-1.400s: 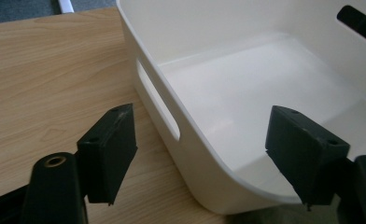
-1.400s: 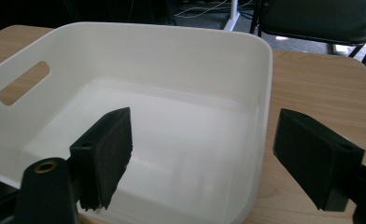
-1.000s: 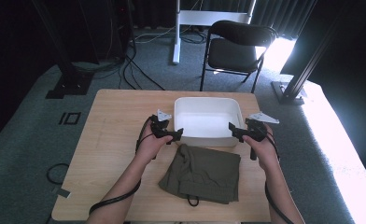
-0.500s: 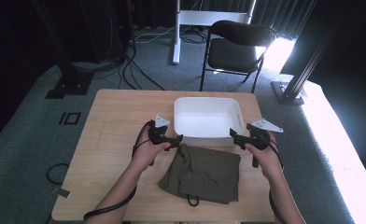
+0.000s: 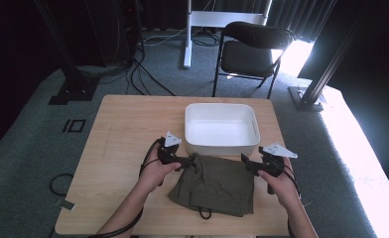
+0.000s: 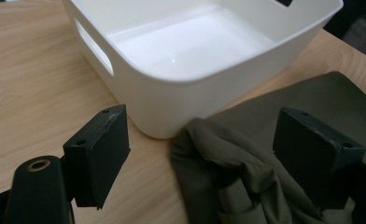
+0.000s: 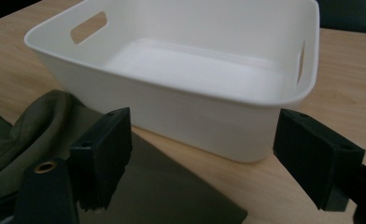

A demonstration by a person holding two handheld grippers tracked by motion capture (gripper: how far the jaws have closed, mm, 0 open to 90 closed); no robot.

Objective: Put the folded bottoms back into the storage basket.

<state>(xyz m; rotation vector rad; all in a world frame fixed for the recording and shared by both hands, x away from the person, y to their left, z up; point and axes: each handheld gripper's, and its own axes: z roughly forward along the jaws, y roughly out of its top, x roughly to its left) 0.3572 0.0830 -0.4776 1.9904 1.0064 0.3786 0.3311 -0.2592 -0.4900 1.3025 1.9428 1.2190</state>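
Observation:
A folded olive-green garment [image 5: 216, 184] lies on the wooden table [image 5: 118, 124] just in front of a white plastic tub [image 5: 221, 128], which holds nothing. My left gripper [image 5: 186, 161] is open at the garment's bunched far-left corner [image 6: 218, 158], its jaws on either side of the cloth. My right gripper [image 5: 246, 166] is open at the garment's far-right corner [image 7: 172, 186], low over the flat fabric. The tub [image 6: 195, 51] stands close ahead in the left gripper view, and the tub [image 7: 195, 74] in the right gripper view as well.
A black folding chair [image 5: 249, 49] and a white stand leg [image 5: 188, 34] are on the grey carpet beyond the table. Cables [image 5: 148, 79] trail across the floor at the far left. A black drawstring [image 5: 202, 213] sticks out from the garment's near edge.
Both grippers have moved toward me and down from the tub's sides to the garment's far corners. The garment and tub have stayed where they were.

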